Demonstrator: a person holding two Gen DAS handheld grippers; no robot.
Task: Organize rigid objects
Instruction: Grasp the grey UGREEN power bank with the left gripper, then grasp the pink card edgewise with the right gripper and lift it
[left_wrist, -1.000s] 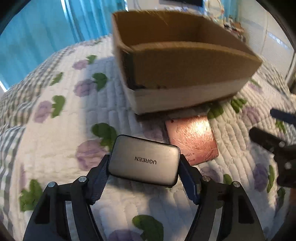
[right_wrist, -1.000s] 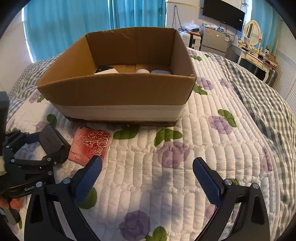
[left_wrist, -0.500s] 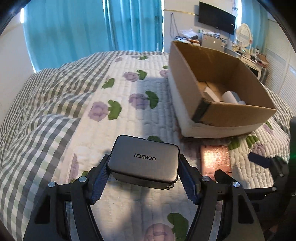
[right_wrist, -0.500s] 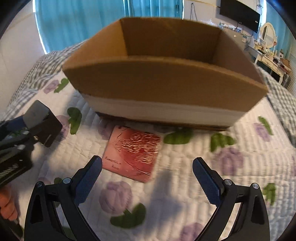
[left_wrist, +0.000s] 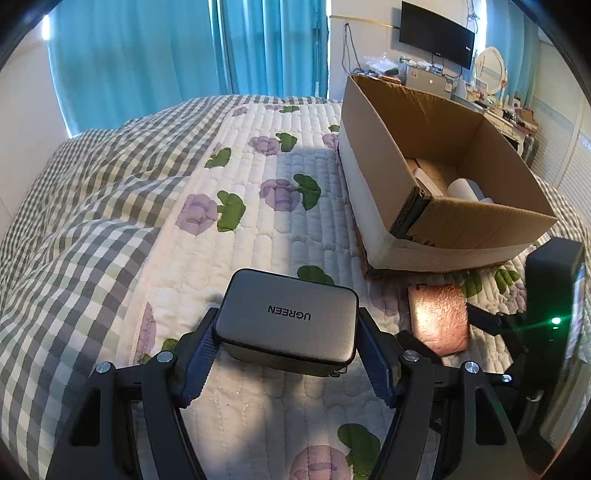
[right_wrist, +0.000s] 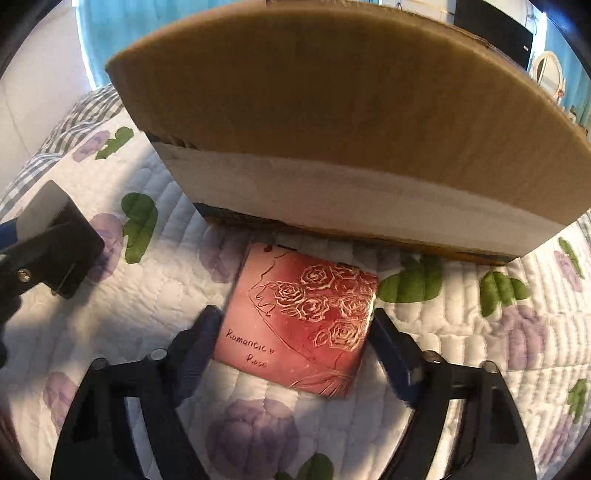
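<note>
Left wrist view: the left gripper (left_wrist: 286, 360) is clenched on a grey UGREEN charger (left_wrist: 288, 323), its blue-padded fingers (left_wrist: 197, 356) pressing the charger's two short ends and holding it flat above the quilt (left_wrist: 240, 258), logo side up. Just beyond and to the right of the charger, a red tin (left_wrist: 439, 319) lies flat on the quilt, glaring in the light, with the dark fingers of the right gripper (left_wrist: 491, 325) on either side of it. Past the tin stands an open cardboard box (left_wrist: 373, 122), its near corner close to the tin; white and pale items sit inside, too indistinct to name. A checked blanket (left_wrist: 74, 206) covers the left part of the bed, and teal curtains (left_wrist: 184, 48) hang behind it.

Right wrist view: the right gripper (right_wrist: 295, 343) straddles the red tin (right_wrist: 299, 317), one padded finger (right_wrist: 195, 339) against the tin's left edge and the other at its right edge. Whether the jaws are truly squeezing or only bracketing it, I cannot tell; the tin lies on the quilt (right_wrist: 147, 306). Its lid shows embossed roses and the words "Romantic Rose". Immediately behind it rises the box's near wall (right_wrist: 332, 110), brown above a white band. At far left the left gripper (right_wrist: 33, 254) holds the charger (right_wrist: 40, 208) above the quilt, well apart from the tin.
</note>
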